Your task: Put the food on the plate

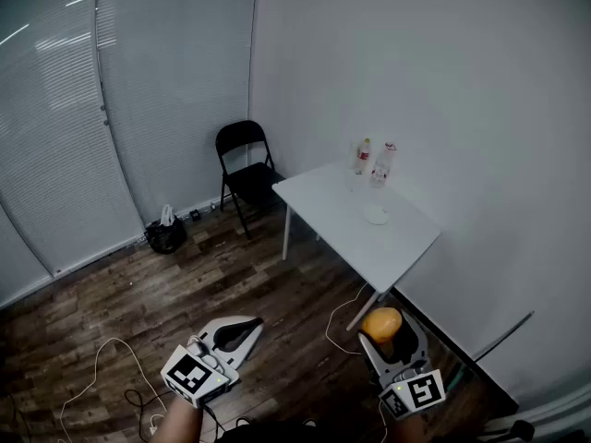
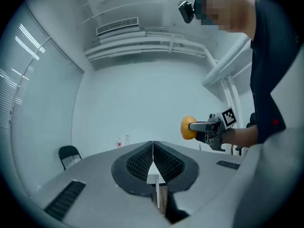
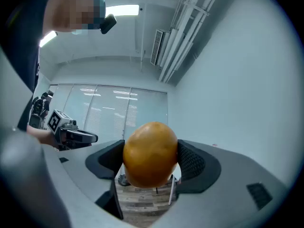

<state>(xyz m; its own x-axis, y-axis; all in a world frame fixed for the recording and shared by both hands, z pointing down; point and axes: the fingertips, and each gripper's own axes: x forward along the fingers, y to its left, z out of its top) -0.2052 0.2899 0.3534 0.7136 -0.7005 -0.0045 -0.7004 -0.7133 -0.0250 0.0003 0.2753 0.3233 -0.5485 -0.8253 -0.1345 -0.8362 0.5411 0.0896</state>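
Note:
An orange-brown round food piece (image 1: pixel 381 324) sits between the pads of my right gripper (image 1: pixel 386 332), which is shut on it; it fills the middle of the right gripper view as the food (image 3: pixel 150 153). My left gripper (image 1: pixel 242 332) is shut and empty, its pads (image 2: pixel 153 161) pressed together. Both are held low above the wooden floor, well short of the white table (image 1: pixel 406 238). A small white plate (image 1: pixel 377 215) lies on that table. From the left gripper view the right gripper (image 2: pixel 202 126) and the food (image 2: pixel 186 128) show at the right.
Two bottles (image 1: pixel 372 160) stand at the table's far end by the wall. A black folding chair (image 1: pixel 245 169) is beside the table, a dark bag (image 1: pixel 165 233) by the blinds. White cables (image 1: pixel 102 363) trail over the floor. A person's sleeve (image 2: pixel 273 70) shows at the right.

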